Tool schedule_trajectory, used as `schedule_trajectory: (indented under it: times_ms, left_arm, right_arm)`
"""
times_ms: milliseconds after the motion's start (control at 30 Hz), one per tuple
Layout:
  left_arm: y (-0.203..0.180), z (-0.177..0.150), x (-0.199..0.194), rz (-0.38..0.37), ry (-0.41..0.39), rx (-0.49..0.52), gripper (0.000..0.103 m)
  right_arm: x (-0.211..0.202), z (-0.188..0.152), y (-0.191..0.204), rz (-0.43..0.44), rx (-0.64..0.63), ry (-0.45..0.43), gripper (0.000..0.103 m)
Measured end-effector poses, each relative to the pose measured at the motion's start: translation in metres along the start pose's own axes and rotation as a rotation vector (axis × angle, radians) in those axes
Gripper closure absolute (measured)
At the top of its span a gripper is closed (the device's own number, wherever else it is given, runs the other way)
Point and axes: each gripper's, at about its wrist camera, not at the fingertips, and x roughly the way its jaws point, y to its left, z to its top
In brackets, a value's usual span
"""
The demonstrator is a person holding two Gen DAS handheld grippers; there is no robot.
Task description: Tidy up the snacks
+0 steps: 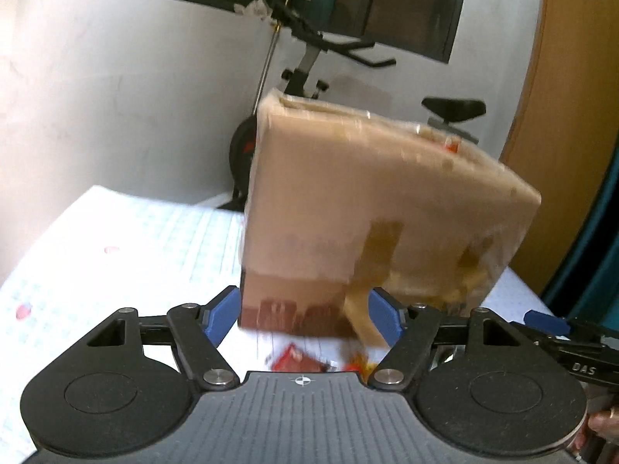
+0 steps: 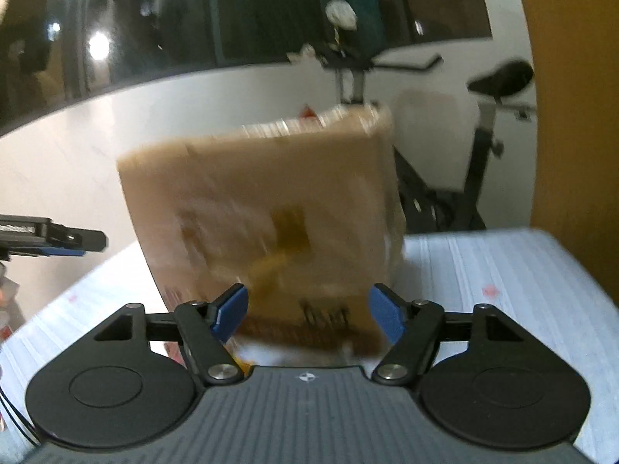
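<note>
Cardboard box still to be gripped, snacks barely sorted

Both the left gripper (image 1: 305, 315) and right gripper (image 2: 307, 315) stand unclenched around the cardboard box's (image 1: 367, 208) near lower edge, pads apparently not pressing; loose snack packets (image 1: 298, 359) lie on the white bench (image 1: 116, 239) beneath, still to be packed.

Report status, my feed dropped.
Both claws, left and right, open around the blurred cardboard box's base. Box on the table. Snack packets lie under the left claw.
</note>
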Motion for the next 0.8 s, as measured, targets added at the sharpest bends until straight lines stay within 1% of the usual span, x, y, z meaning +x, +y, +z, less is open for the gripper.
schedule_trajectory:
  times_ms: [167,367,533,600,800]
  left_arm:
    - [-0.003,-0.017,0.007,0.017,0.04,0.005,0.028]
    - [-0.003,-0.036,0.008,0.023,0.082,-0.025,0.028]
    - [-0.004,-0.047,0.003,0.022,0.098,-0.036,0.028]
    - [-0.003,-0.05,0.004,0.021,0.103,-0.044,0.028]
    - [-0.004,-0.057,0.005,0.018,0.112,-0.045,0.029]
  right_arm:
    - [0.008,-0.03,-0.012,-0.028,0.049,0.103,0.034]
    - [0.009,-0.06,-0.011,-0.014,0.122,0.224,0.034]
    - [0.013,-0.069,0.001,0.002,0.135,0.313,0.035]
    - [0.015,-0.07,0.006,0.007,0.127,0.335,0.034]
    - [0.025,-0.07,0.017,0.019,0.075,0.356,0.034]
